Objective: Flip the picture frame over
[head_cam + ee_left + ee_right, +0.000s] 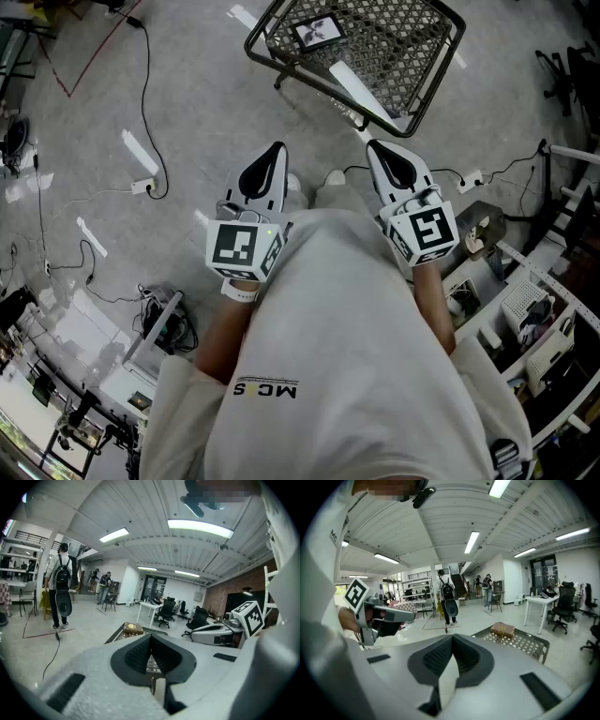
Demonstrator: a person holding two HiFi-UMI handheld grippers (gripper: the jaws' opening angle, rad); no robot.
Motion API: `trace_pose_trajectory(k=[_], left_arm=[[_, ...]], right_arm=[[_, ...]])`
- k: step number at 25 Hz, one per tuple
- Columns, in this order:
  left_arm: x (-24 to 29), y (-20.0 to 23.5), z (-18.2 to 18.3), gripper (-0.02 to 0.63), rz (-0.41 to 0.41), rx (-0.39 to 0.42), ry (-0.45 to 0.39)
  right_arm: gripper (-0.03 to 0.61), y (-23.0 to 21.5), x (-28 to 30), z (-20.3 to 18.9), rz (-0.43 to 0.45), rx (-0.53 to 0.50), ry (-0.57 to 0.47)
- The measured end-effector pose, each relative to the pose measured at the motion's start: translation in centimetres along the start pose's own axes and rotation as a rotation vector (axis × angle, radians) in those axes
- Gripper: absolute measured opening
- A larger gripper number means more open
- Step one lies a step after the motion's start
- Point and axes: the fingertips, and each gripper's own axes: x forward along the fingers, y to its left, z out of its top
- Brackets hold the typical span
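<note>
A small picture frame (319, 31) lies photo side up on a black wire-mesh table (441, 56) at the top of the head view. It shows as a brown block (133, 628) on the mesh table (117, 637) in the left gripper view, and again as the frame (502, 629) on the table (527, 645) in the right gripper view. My left gripper (274, 152) and right gripper (377, 148) are held close to my body, well short of the table. Both point toward it. The left gripper (151, 640) and right gripper (452, 640) have their jaws together with nothing between them.
Cables and power strips (141, 186) trail over the grey floor on the left. Shelving with clutter (530, 309) stands at the right, more gear (159, 323) at the lower left. A person with a backpack (60, 585) stands beyond the table, near office chairs (165, 612) and desks.
</note>
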Motion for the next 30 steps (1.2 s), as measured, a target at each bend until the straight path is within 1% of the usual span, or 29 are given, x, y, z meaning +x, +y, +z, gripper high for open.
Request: trace_pose_trajectory(k=[3, 7, 13, 16, 21, 25, 30], left_arm=[[0.2, -1.3, 0.1, 0.025, 0.001, -0.002, -0.006], [0.4, -2.5, -0.1, 0.025, 0.012, 0.003, -0.003], [0.7, -4.2, -0.2, 0.025, 0.029, 0.005, 0.002], [1.2, -5.1, -0.3, 0.025, 0.036, 0.008, 0.003], [1.9, -6.7, -1.2, 0.025, 0.055, 0.011, -0.002], [2.7, -6.1, -1.9, 0.025, 0.097, -0.02, -0.002], [4.2, -5.1, -1.1, 0.025, 0.097, -0.018, 0.004]], right_arm=[[0.017, -0.9, -0.7, 0.0, 0.0, -0.006, -0.006], [0.017, -1.5, -1.0, -0.2, 0.022, -0.007, -0.008], [0.018, -2.8, -2.4, -0.4, 0.032, 0.035, -0.049], [0.018, -3.6, -3.2, -0.4, 0.035, 0.032, -0.063], [0.018, -5.0, -4.2, -1.6, 0.054, 0.042, -0.077], [0.018, -5.7, -3.4, -2.0, 0.081, 0.055, -0.078], [0.018, -7.2, -1.8, -1.7, 0.086, 0.069, -0.069]])
